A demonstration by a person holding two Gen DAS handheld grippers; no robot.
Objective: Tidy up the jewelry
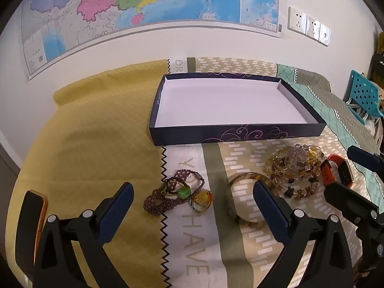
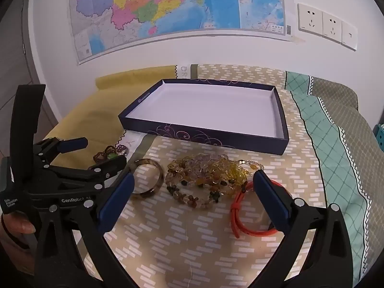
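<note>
Both claws, left claw [image 1: 193, 212] and right claw [image 2: 192, 198], gape empty. Rigid bangle [image 1: 249, 198] likely slippery: pinch rim. Beaded strands [image 2: 206, 178] limp, tangle-prone.

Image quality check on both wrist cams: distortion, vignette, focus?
Left wrist view: strong fisheye, the wall map bows, black vignette in the corners, the dark blue shallow box is sharp. Right wrist view: same barrel bend and dark corners, the pile of amber bead bracelets is in focus, soft even light, no glare.
</note>
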